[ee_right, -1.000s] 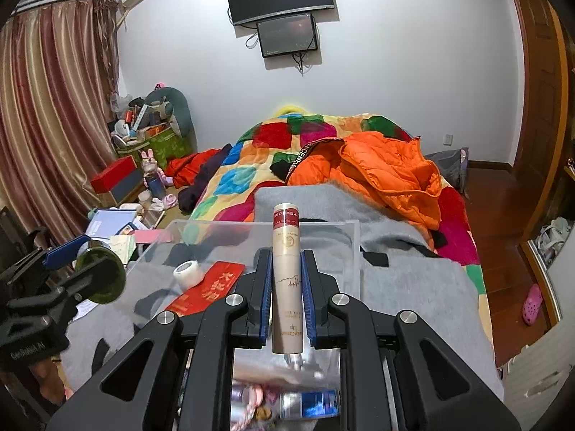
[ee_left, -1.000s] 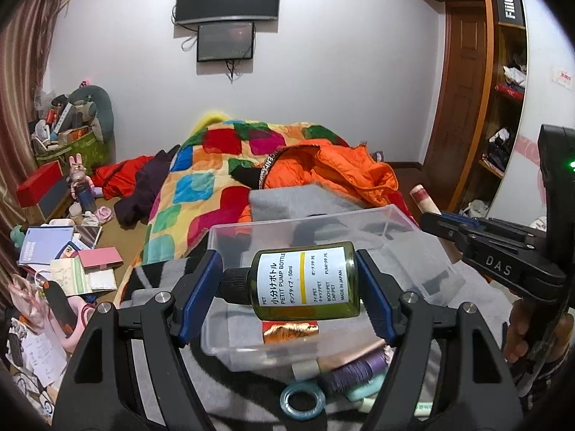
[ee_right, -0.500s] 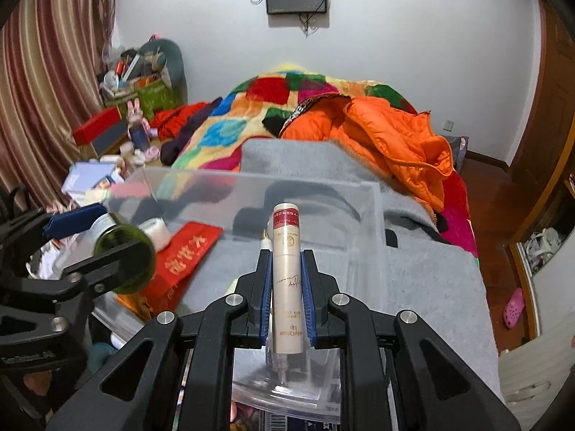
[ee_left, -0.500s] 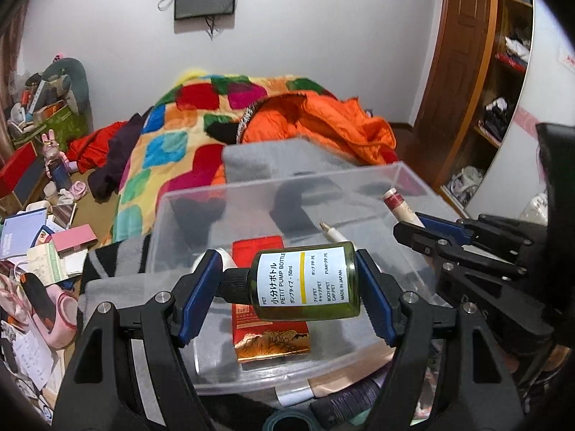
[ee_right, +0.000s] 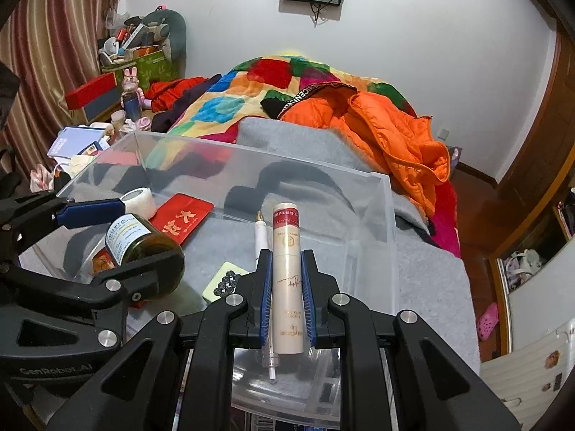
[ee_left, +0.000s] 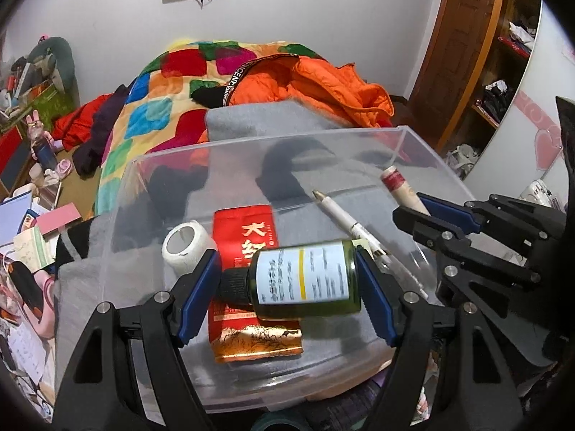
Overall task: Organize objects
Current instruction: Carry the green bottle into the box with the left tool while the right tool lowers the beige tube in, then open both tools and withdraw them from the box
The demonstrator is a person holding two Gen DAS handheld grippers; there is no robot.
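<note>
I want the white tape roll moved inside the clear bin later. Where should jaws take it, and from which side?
Probably across its round outer wall, coming down from above: the white tape roll lies near the clear bin wall, its open core facing up and sideways, with the red packet close beside it, so a steep approach looks clearest.

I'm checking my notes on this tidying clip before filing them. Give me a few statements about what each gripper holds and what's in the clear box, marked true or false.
1. The left gripper holds a green bottle lying sideways between its fingers. True.
2. The right gripper is empty. False: it is shut on a cream tube with a red band.
3. A red packet lies inside the clear box. True.
4. The white tape roll lies on the bed outside the box. False: it sits in the box, beside the red packet.
5. A white pen lies in the box. True.
</note>
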